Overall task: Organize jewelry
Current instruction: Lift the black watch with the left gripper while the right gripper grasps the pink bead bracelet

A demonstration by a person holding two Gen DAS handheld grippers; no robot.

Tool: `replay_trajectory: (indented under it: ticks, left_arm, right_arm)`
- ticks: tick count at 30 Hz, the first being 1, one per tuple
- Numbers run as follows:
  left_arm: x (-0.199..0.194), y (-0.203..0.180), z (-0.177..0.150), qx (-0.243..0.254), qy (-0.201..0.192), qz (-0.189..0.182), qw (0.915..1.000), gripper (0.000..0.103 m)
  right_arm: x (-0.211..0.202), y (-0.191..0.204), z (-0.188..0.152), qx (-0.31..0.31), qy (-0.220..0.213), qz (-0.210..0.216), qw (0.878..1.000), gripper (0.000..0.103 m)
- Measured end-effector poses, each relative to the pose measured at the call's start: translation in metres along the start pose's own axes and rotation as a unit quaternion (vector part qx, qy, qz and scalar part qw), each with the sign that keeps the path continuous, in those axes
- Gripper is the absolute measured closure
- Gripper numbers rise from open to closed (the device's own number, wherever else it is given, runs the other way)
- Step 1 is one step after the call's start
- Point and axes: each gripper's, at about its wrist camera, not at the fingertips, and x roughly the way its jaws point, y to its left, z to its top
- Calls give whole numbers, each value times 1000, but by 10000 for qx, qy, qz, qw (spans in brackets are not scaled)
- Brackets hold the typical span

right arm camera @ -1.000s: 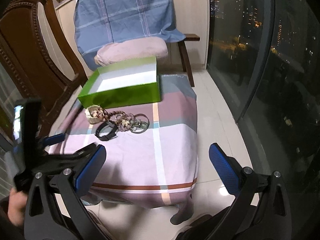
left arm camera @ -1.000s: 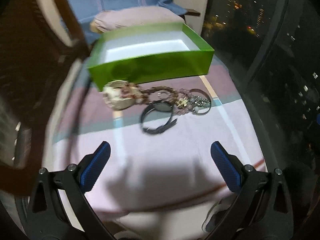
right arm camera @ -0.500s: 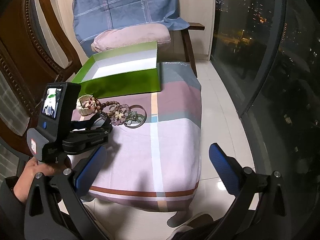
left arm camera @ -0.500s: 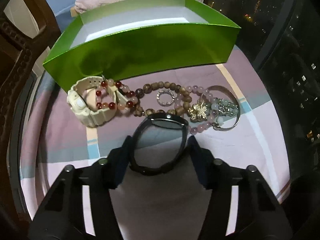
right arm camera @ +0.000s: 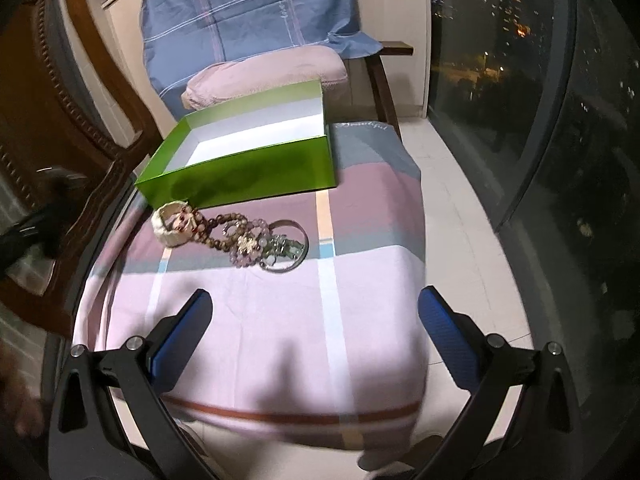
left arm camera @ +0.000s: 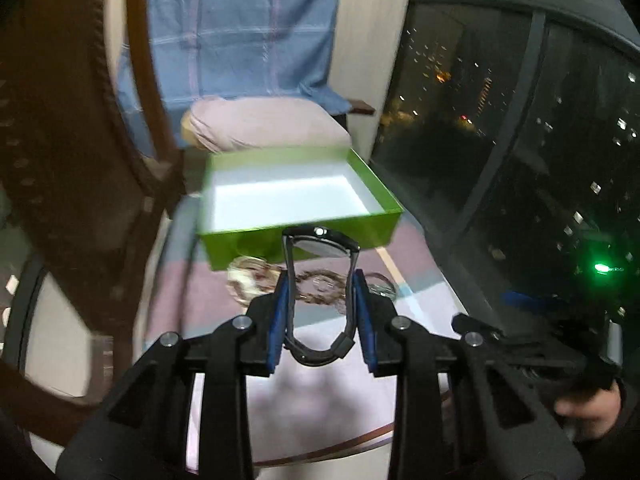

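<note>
My left gripper is shut on a black wristwatch and holds it in the air in front of the open green box. The box is white inside and holds nothing I can see; it also shows in the right wrist view. A heap of jewelry lies on the cloth before the box: a cream watch, brown and pink bead bracelets and a silver bangle. My right gripper is open and empty, above the near part of the table.
The table carries a pink, grey and white striped cloth. A carved wooden chair stands at the left. A chair with a pink cushion and blue blanket is behind the box. A dark glass wall runs along the right.
My left gripper closed on the black watch and lifted it off the cloth toward the box. My right gripper moved in closer over the table, still open.
</note>
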Motion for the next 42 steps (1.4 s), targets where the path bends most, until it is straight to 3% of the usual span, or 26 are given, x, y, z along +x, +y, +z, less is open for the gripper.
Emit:
replay_trajectory:
  ticks: [2, 4, 6, 8, 13, 21, 28, 34, 42]
  left_arm:
    - [-7, 10, -1, -58, -87, 35, 9999, 73]
    - [-7, 17, -1, -125, -102, 44, 9999, 73]
    - [-6, 23, -3, -252, -77, 3, 9997, 72]
    - [-6, 28, -5, -311, -53, -31, 9995, 72]
    - [-4, 24, -2, -245, -46, -85, 9997, 72]
    - [4, 32, 2, -352, 17, -141, 9993, 71]
    - [3, 32, 0, -375, 57, -129, 9992, 71]
    - [-3, 31, 1, -436, 29, -133, 9990, 71]
    - [-21, 16, 3, -353, -56, -11, 9994, 71]
  right_arm:
    - [14, 1, 7, -7, -32, -15, 10000, 9]
    - [31, 8, 15, -256, 8, -137, 9996, 33]
    - [52, 13, 22, -365, 214, -71, 9991, 51]
    - [77, 16, 31, -306, 518, 147, 9981, 57]
    - [107, 34, 42, -540, 695, 188, 9959, 78]
    - [137, 61, 48, -884, 993, 200, 9909, 94]
    - [133, 54, 54, -671, 1034, 425, 9915, 95]
    - [50, 56, 63, -546, 98, 837, 9949, 95]
    - [-56, 49, 46, -447, -681, 703, 9942, 95]
